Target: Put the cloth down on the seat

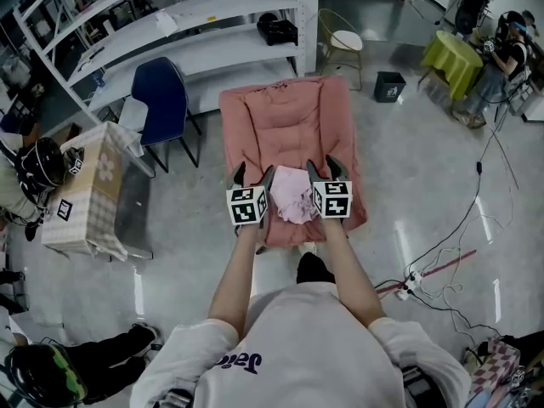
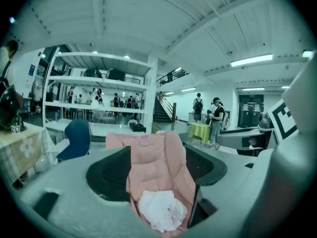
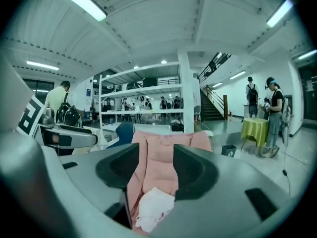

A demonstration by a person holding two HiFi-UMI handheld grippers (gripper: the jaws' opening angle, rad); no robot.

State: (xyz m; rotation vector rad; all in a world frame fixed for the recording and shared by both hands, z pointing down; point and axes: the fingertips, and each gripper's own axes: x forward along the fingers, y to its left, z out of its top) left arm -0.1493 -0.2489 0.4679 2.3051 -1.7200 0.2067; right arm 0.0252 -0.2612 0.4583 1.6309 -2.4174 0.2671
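The person stands at the front edge of a pink padded lounge chair (image 1: 289, 113), both arms stretched out over its seat. A crumpled pale pink cloth (image 1: 293, 195) lies on the seat cushion near the front edge, between the two grippers and not lifted off the padding.

The left gripper (image 1: 254, 175) sits just beside the cloth on its left. In the left gripper view its dark jaws stand wide apart, with nothing pressed between the pads. The cloth shows low in the gap on the cushion beyond them.

The right gripper (image 1: 323, 168) is just beside the cloth on its right. Its jaws are also parted, a little narrower than the left pair. In the right gripper view the cloth again shows low in the gap on the seat, and the pads do not pinch it.

A dark blue chair (image 1: 161, 92) stands left of the pink one, in front of white metal shelving (image 1: 170, 24). A small black bin (image 1: 389, 86) sits on the grey floor to the right, and a table under a yellow-green cover (image 1: 450, 58) stands further off.
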